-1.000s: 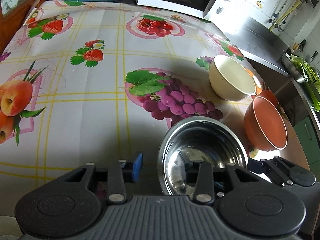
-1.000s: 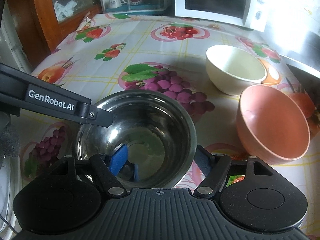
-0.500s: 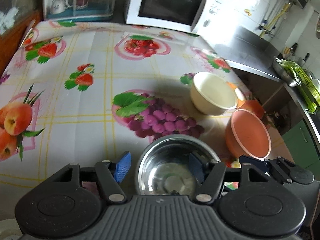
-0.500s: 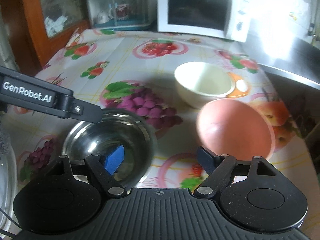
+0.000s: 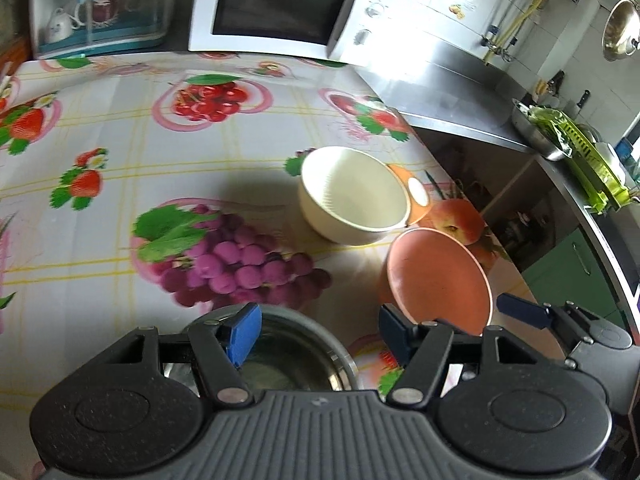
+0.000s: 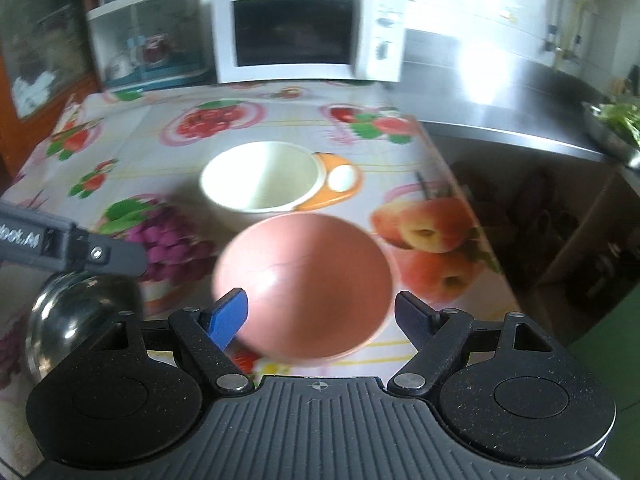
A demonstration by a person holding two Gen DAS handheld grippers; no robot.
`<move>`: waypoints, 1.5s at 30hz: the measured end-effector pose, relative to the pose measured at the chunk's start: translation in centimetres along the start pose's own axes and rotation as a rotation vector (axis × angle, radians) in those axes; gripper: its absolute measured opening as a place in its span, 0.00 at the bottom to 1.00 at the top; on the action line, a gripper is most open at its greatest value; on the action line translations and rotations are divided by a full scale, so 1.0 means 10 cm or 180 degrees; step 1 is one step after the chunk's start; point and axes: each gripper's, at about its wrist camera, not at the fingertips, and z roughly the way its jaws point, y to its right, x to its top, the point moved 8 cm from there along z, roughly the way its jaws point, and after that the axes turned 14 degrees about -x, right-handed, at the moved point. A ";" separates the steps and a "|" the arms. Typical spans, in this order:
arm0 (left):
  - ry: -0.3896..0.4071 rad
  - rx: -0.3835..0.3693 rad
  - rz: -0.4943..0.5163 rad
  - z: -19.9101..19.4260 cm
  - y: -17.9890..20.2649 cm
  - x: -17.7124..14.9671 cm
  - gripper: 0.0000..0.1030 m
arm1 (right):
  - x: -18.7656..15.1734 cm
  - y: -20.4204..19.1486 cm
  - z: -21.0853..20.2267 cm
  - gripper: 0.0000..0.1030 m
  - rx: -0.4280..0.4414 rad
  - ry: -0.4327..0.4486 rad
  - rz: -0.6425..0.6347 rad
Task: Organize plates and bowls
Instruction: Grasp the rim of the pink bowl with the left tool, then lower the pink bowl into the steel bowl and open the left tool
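Observation:
A steel bowl [image 5: 280, 364] sits on the fruit-print tablecloth at the near edge, below my open left gripper [image 5: 318, 334], which hangs above it without touching. It also shows in the right wrist view [image 6: 72, 316] at lower left. A terracotta bowl [image 6: 304, 284] stands just ahead of my open right gripper [image 6: 322, 316], between its fingers; it also shows in the left wrist view [image 5: 438, 284]. A cream bowl [image 5: 354, 194] stands farther back, also seen in the right wrist view [image 6: 260, 176].
A white microwave [image 5: 276, 8] and a glass cabinet with cups [image 5: 96, 12] stand at the table's far edge. The table's right edge [image 5: 460, 184] drops off beside a steel counter [image 5: 460, 80]. A small orange dish [image 6: 340, 184] lies behind the cream bowl.
Both grippers have pulled back and up from the steel bowl. The right gripper has swung right and now faces the terracotta bowl. The bowls have not moved.

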 end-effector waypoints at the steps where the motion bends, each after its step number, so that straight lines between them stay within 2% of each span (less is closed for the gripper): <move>1: -0.0011 -0.0014 0.0010 0.04 0.03 0.01 0.64 | 0.00 0.04 0.04 0.79 -0.0020 -0.0012 0.0023; 9: -0.0148 -0.0084 0.0073 0.39 0.18 0.09 0.62 | -0.04 0.21 0.35 0.75 -0.0110 -0.0195 0.0077; 19: -0.0334 -0.0168 0.0092 0.77 0.23 0.13 0.50 | -0.11 0.17 0.56 0.68 -0.0036 -0.0337 0.0030; 24: -0.0429 -0.0207 0.0077 0.89 0.21 0.08 0.39 | -0.13 0.11 0.58 0.65 0.0029 -0.0353 0.0012; 32: -0.0481 -0.0318 0.0084 0.95 0.26 0.05 0.13 | -0.12 0.04 0.52 0.55 0.0104 -0.0344 -0.0009; 45: -0.0433 -0.0251 0.0096 0.80 0.28 -0.01 0.13 | -0.14 -0.08 0.26 0.52 0.0148 -0.0276 -0.0079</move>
